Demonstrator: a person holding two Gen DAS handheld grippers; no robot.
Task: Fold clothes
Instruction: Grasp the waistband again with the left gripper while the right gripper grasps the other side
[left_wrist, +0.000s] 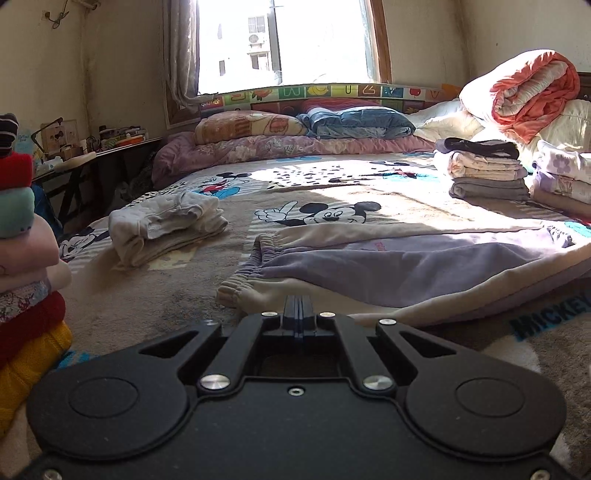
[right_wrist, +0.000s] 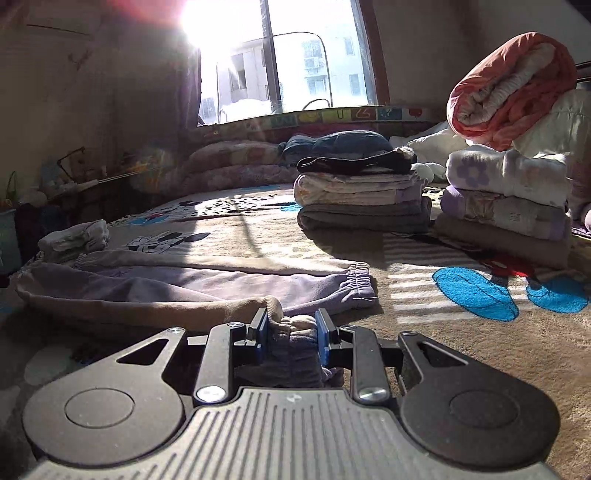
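Risk: left gripper fingers pressed together, possibly on no fabric; right gripper clamps trousers cuff between its pads, so lifting may skew.

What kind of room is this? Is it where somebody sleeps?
Most likely a bedroom at home. There is a bed covered by a cartoon-mouse blanket, pillows and rolled quilts at the far end, and stacks of folded clothes.
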